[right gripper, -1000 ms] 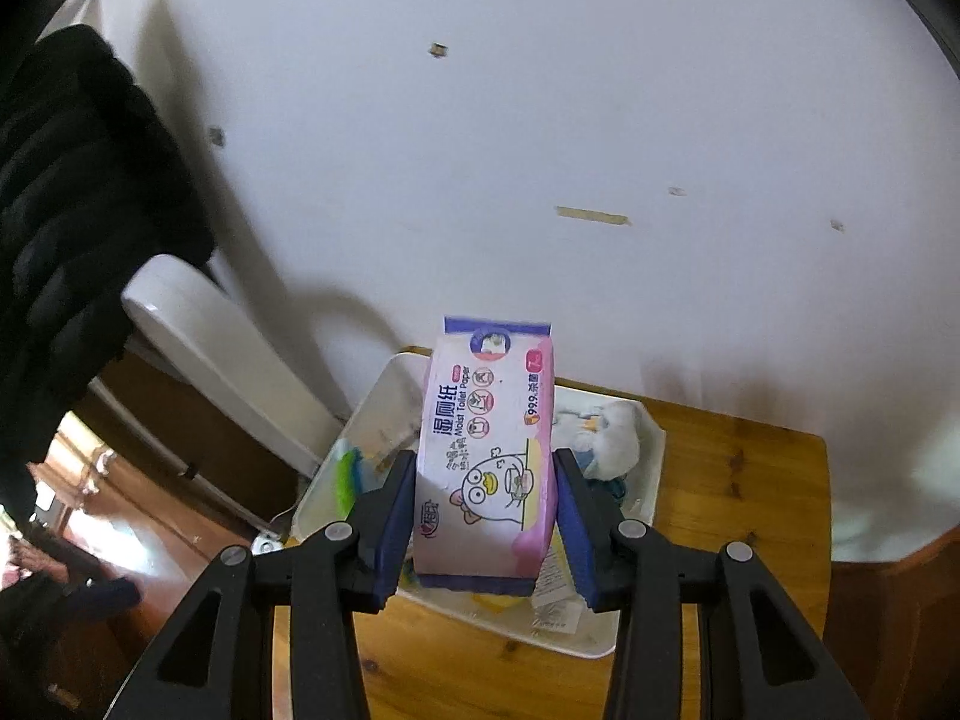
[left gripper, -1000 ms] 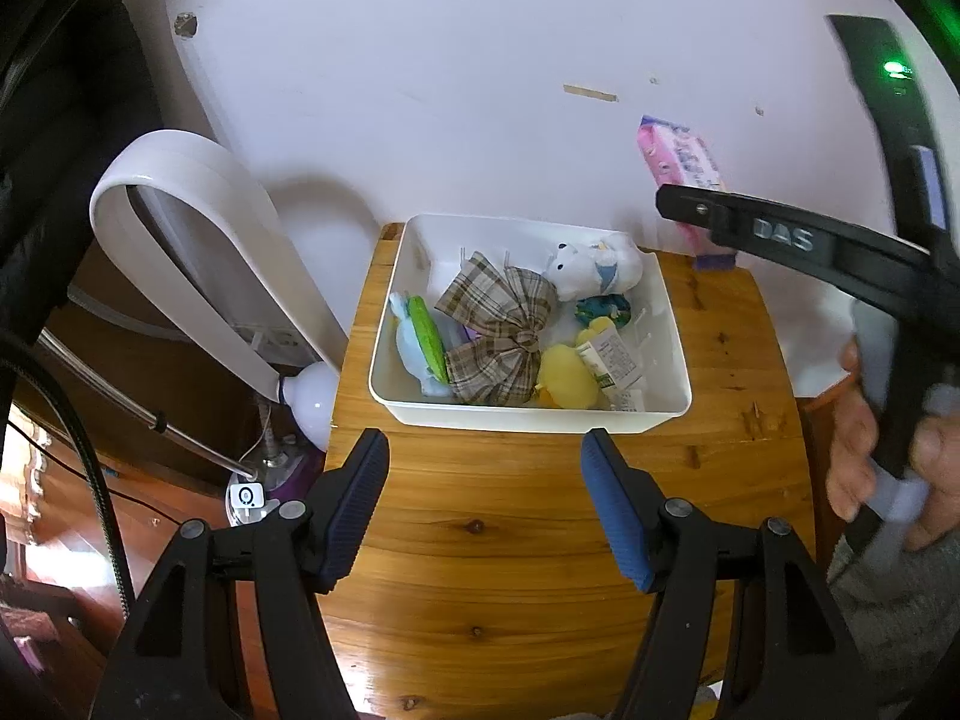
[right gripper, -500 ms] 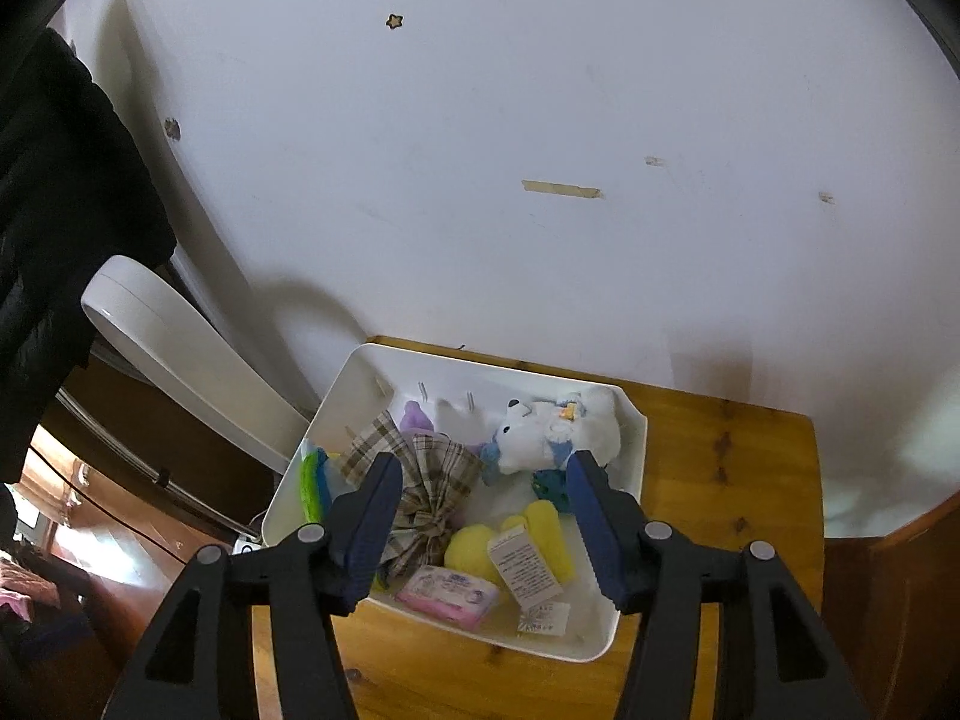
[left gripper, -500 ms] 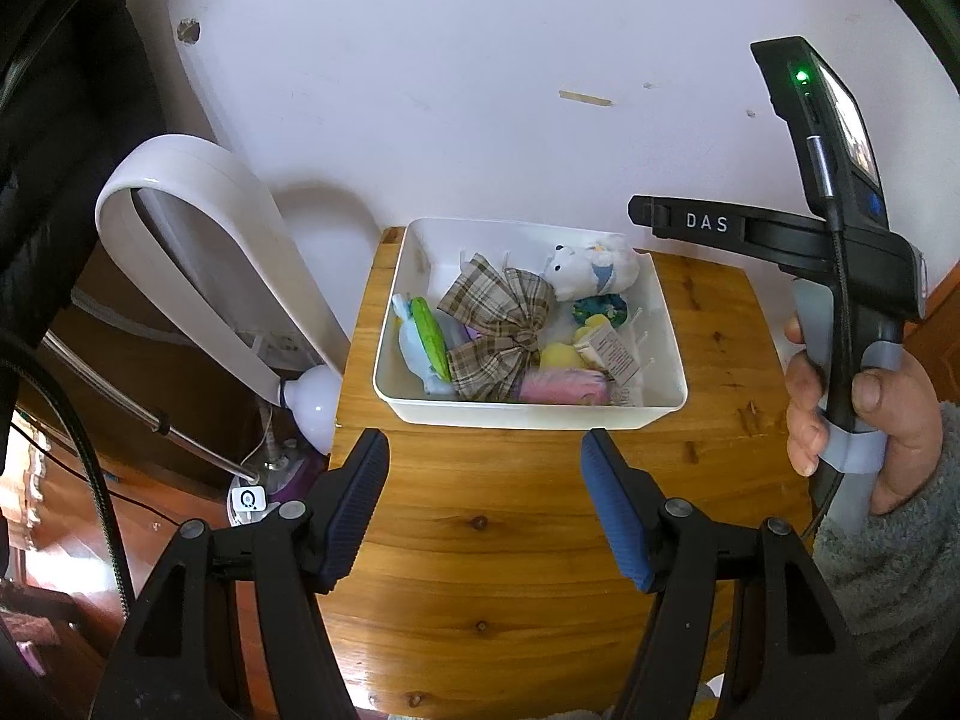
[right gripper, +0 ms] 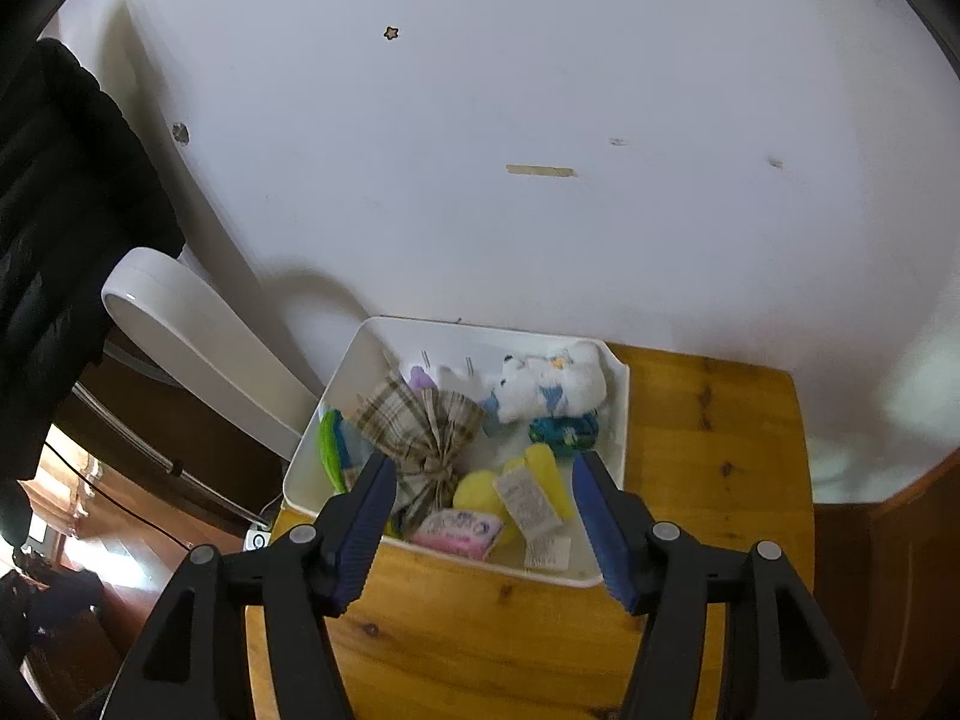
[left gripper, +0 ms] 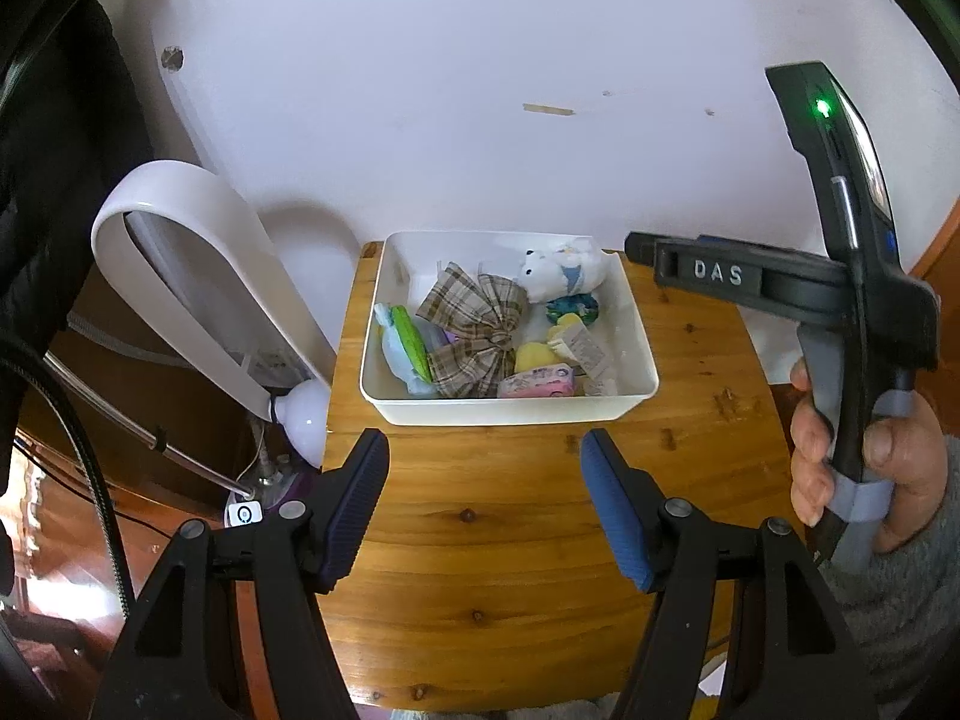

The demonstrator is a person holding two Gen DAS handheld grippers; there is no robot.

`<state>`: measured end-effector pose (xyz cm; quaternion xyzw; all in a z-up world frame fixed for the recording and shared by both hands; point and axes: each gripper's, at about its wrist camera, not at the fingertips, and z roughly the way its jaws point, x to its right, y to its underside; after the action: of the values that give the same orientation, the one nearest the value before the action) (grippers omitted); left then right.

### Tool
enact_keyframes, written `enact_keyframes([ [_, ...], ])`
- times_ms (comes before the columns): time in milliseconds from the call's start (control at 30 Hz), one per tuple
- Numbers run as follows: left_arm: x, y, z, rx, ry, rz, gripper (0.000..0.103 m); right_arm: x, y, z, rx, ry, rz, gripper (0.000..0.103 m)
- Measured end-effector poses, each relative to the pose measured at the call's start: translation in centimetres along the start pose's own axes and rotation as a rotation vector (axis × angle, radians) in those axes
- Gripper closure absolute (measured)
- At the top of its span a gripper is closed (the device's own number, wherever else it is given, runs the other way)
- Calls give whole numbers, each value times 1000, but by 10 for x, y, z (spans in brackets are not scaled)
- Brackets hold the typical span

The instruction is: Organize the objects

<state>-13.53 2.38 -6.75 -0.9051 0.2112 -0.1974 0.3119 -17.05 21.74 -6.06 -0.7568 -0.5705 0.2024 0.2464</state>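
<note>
My right gripper [right gripper: 483, 516] hangs over the near edge of the white bin [right gripper: 621, 414], jaws opening, nothing between the pads. Seen through the gap, the pink wipes pack [right gripper: 459, 533] lies flat inside the bin at its near wall, released, not touched by either finger. My left gripper [left gripper: 483, 507] is spread apart and empty too, over bare wooden table [left gripper: 480, 570] just in front of the bin.

From the left wrist view the bin sits at the back of the table, against the white wall [left gripper: 480, 120]. Inside: plaid fabric bow [left gripper: 477, 327] in the middle, white plush toy [left gripper: 561, 273] at the far right corner, blue-green patterned item [left gripper: 573, 307] just below it, yellow round thing [left gripper: 534, 355] with a paper tag [left gripper: 585, 348] lying across it, green and light-blue items [left gripper: 405, 345] at the left wall. The pack [left gripper: 537, 383] rests at the front, touching the yellow thing and the bow.

My right hand [left gripper: 864, 462] grips the right tool's handle at the frame's right edge, grey sleeve below it. White curved appliance [left gripper: 192, 276] stands left of the table.
</note>
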Motion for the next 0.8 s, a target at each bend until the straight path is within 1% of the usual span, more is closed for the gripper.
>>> enact_keyframes([
  [133, 1, 8, -12, 10, 17, 19, 33, -2, 22, -21, 0, 18, 13, 41],
  [167, 3, 13, -14, 78, 28, -103, 33, -2, 27, -26, 1, 22, 18, 41],
  [333, 7, 26, -28, 95, 55, -71, 33, 1, 62, -53, -4, 48, 65, 41],
  [467, 11, 38, -37, 103, 78, -52, 28, 4, 94, -77, -18, 84, 115, 41],
  [700, 21, 53, -48, 105, 77, -35, 28, 6, 139, -120, -40, 123, 205, 41],
  [800, 25, 57, -54, 102, 68, -31, 28, 3, 153, -138, -50, 136, 225, 37],
])
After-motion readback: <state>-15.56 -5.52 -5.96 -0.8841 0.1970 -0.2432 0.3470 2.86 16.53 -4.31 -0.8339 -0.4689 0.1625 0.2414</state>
